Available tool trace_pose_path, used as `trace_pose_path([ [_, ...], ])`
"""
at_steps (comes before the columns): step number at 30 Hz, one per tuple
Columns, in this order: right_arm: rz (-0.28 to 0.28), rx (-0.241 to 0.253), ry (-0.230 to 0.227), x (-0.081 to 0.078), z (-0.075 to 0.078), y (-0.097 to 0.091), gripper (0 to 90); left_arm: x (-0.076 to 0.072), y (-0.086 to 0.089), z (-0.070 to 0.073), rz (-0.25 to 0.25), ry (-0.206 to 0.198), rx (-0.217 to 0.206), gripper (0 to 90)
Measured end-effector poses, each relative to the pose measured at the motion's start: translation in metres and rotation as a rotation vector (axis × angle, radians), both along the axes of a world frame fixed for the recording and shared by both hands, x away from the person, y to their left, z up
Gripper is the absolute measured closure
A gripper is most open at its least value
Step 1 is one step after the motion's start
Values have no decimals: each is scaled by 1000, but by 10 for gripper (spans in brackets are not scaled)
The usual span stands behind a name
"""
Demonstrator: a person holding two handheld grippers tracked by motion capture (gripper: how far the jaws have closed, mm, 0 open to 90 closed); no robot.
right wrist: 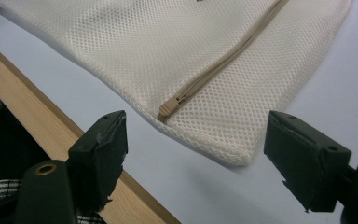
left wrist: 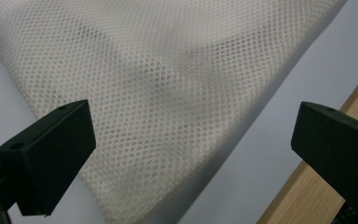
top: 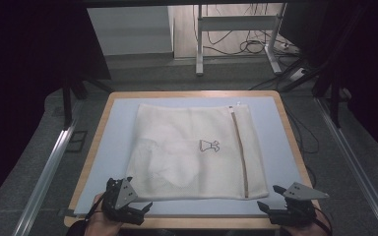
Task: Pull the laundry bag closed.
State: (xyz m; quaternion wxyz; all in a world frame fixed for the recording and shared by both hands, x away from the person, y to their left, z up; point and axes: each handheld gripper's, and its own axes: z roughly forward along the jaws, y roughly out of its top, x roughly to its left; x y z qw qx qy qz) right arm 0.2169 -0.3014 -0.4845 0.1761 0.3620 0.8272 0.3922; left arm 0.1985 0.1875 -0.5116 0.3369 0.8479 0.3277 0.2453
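Observation:
A white mesh laundry bag lies flat on the pale blue mat, with a beige zipper down its right side and a small dark logo. A lighter shape shows through the mesh at its lower left. My left gripper is open at the front left, just off the bag's near left corner; its own view has that mesh corner between the wide jaws. My right gripper is open at the front right, facing the bag's near right corner and the zipper's end.
The mat covers a table with a wooden rim, seen close in both gripper views. Beyond the table stand white desk legs and loose cables on the floor. Metal rails run along both sides.

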Motion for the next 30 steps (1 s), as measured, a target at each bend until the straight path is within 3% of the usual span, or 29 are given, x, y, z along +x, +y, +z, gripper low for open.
trace_pose_path([
  [7, -30, 18, -2, -1, 0, -3, 232, -2, -1, 1, -5, -3, 0, 0],
  [12, -58, -30, -11, -1, 0, 2, 312, 0, -1, 1, -8, 4, -26, 0],
  [23, -22, -24, -10, -3, 1, 0, 368, 11, -10, 8, -34, 20, -99, 0],
  [30, -4, -17, -2, -4, 1, 1, 363, 17, -32, 14, -87, 5, -96, 0],
])
